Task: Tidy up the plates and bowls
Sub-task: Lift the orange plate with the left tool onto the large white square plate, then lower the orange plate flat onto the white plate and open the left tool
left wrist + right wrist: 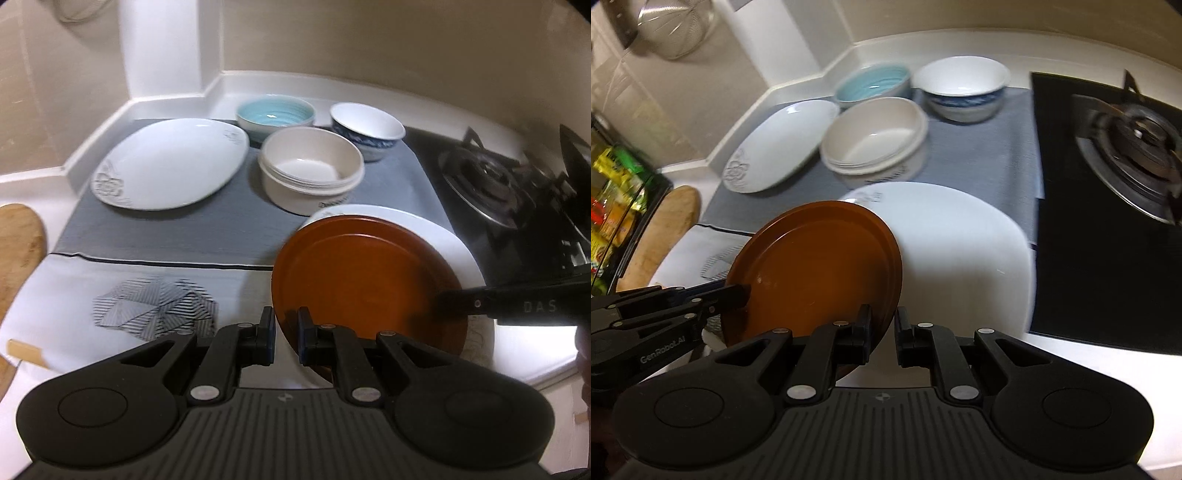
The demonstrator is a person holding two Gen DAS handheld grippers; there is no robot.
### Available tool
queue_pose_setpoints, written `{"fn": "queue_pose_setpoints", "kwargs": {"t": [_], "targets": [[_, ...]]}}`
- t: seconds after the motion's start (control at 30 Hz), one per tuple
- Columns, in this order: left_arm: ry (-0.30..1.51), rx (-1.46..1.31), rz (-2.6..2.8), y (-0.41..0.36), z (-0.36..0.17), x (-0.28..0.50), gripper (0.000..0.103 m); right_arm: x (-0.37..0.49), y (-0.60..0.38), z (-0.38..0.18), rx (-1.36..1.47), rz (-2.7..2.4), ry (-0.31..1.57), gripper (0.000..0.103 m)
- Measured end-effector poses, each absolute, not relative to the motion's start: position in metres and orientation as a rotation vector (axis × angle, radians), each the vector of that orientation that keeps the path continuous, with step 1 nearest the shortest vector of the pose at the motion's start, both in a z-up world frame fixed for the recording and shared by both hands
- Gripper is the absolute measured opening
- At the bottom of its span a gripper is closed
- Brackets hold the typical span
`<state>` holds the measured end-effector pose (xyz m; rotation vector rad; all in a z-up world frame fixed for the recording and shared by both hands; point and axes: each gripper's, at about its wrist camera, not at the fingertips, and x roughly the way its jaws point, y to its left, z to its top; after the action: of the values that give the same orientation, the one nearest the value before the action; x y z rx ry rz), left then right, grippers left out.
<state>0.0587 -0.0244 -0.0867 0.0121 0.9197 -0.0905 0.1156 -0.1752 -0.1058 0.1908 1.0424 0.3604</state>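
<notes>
Both tongs are clamped on one brown plate (816, 266): the left tongs (286, 332) pinch its near-left rim, the right tongs (884, 332) its near-right rim. It hangs tilted just above a large white plate (960, 251) on the counter (1071, 365). Readable writing — "GenRobot.AI" on the left tool's body, "DAS" on the right one's finger. Beyond the tongs stand a cream bowl stack (310, 173), a blue-lined bowl (275, 114), a blue-patterned bowl (367, 129) and an oval plate (173, 162).

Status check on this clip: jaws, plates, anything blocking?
Left gripper and right gripper clamped on brown plate rim. White plate underneath. Bowls crowd mat ahead.
</notes>
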Motion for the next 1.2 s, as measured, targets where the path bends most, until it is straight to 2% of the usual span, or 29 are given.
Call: {"fn": "queue_pose_setpoints", "kwargs": {"t": [0.5,1.2], "targets": [[0.991,0.046,-0.084,-0.058,-0.118,0.085,0.012,0.127,-0.210,-0.128,0.169,0.329,1.078,0.014],[0.999,0.041,-0.012,-0.066,-0.117,0.087,0.014,0.138,-0.215,-0.136,0.114,0.388,1.110,0.017]]}}
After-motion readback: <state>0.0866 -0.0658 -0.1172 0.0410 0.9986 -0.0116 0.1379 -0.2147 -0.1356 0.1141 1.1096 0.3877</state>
